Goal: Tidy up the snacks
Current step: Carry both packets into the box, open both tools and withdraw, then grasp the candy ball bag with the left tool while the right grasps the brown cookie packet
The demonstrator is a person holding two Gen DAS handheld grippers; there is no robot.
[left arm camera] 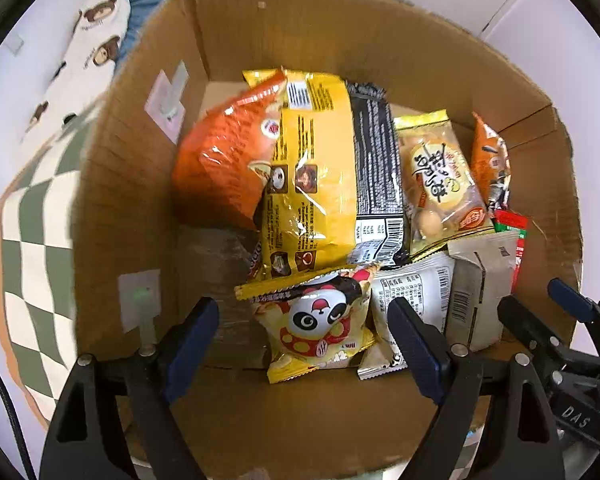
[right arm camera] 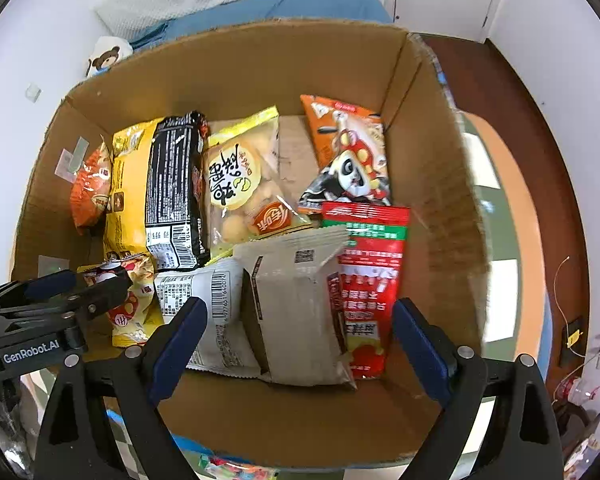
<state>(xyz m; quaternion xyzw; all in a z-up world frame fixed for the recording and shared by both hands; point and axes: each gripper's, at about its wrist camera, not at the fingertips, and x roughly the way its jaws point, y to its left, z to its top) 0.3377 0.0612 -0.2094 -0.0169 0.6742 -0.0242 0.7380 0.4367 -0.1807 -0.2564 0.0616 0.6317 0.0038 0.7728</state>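
Note:
A cardboard box (left arm camera: 124,200) holds several snack packets. In the left wrist view I see an orange bag (left arm camera: 220,160), a yellow bag (left arm camera: 312,168), a black packet (left arm camera: 376,168), a pale biscuit bag (left arm camera: 440,184) and a yellow panda packet (left arm camera: 320,320). My left gripper (left arm camera: 304,344) is open above the panda packet. In the right wrist view a beige pouch (right arm camera: 296,308), a white packet (right arm camera: 204,300), a red packet (right arm camera: 368,280) and an orange panda packet (right arm camera: 348,152) lie in the box (right arm camera: 432,176). My right gripper (right arm camera: 300,340) is open over the beige pouch.
The box stands on a green-and-white checkered mat (left arm camera: 32,240). A bear-print pillow (left arm camera: 88,52) and blue bedding (right arm camera: 280,4) lie beyond it. A dark wooden floor (right arm camera: 520,128) and cables (right arm camera: 568,320) are at the right. Colourful small packets (right arm camera: 236,470) lie before the box.

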